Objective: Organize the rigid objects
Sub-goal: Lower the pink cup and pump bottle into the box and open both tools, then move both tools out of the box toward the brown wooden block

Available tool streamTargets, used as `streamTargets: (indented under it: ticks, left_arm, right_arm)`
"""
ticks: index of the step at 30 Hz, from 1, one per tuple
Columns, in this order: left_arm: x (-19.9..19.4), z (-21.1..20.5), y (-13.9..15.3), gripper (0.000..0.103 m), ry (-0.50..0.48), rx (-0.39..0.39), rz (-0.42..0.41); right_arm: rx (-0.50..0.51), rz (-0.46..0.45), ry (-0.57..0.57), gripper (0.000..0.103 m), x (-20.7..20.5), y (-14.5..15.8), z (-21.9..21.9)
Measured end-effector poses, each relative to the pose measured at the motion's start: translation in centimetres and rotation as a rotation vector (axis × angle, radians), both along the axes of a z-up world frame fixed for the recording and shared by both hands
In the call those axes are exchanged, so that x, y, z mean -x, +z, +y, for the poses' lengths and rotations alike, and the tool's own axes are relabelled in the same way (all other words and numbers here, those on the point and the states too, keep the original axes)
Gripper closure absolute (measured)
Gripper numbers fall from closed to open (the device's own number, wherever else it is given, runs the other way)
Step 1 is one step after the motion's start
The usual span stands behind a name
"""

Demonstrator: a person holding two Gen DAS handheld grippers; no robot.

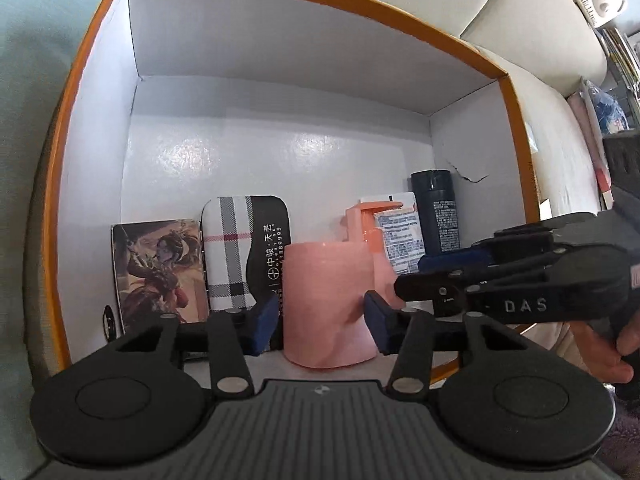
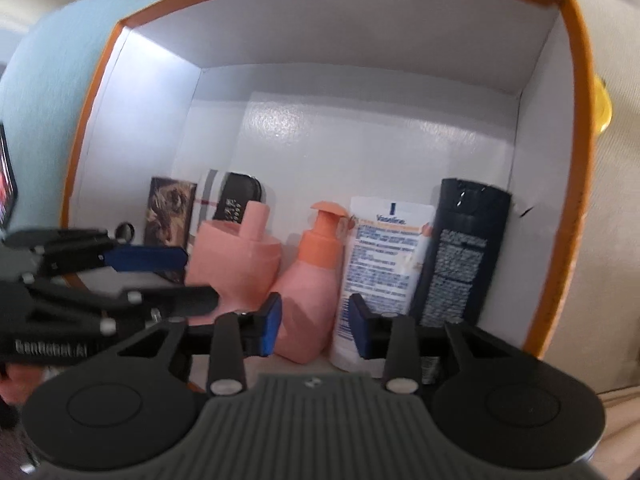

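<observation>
A home: cream sofa (image 1: 536, 24), toiletries boxed.

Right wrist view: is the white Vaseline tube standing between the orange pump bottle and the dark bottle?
Yes, the white Vaseline tube stands upright with the orange pump bottle on its left and the dark bottle on its right.

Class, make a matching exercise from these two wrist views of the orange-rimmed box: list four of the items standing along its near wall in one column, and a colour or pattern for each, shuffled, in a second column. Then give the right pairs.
Column one:
1. pump bottle
2. Vaseline tube
3. tall bottle at the right end
4. flat case

Column two:
A. dark navy with small white print
B. plaid check with a black panel
C. pink body with an orange pump
D. white with blue lettering

Pairs: 1-C, 2-D, 3-A, 4-B
</observation>
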State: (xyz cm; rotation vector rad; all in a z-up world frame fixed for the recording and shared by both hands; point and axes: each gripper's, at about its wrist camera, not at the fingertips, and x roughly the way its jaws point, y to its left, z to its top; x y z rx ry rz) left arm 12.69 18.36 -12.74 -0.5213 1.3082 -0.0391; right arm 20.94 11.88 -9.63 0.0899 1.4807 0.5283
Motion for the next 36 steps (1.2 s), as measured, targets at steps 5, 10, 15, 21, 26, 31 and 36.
streamTargets:
  ticks: [5, 10, 15, 21, 26, 31, 36]
  left_arm:
    - [0.1, -0.6, 0.1, 0.052, 0.049, -0.008, -0.012]
    - [0.5, -0.5, -0.1, 0.051, 0.087, -0.009, -0.015]
    - [0.4, -0.8, 0.2, 0.050, 0.081, -0.034, -0.006]
    - [0.4, -1.9, 1.3, 0.052, 0.094, -0.110, -0.039]
    - [1.0, -3.8, 3.5, 0.056, 0.092, -0.166, -0.118]
    - [1.6, -5.9, 6.4, 0.057, 0.100, -0.209, -0.212]
    - [2.0, -8.8, 9.2, 0.058, 0.113, -0.224, -0.324]
  right_arm:
    - [0.005, -0.021, 0.063, 0.076, 0.4, -0.5, 1.4]
    - [0.001, -0.010, 0.108, 0.082, 0.8, -1.4, 2.0]
    - [-0.002, -0.003, 0.109, 0.082, 0.8, -1.6, 1.9]
    - [0.001, -0.021, 0.113, 0.079, 1.0, -0.7, 1.2]
    - [-0.020, -0.071, 0.111, 0.079, 1.7, 1.1, 0.6]
    - [-0.068, -0.128, 0.080, 0.078, 2.7, 3.3, -1.6]
    - [-0.099, -0.235, 0.036, 0.074, 3.9, 5.8, -4.6]
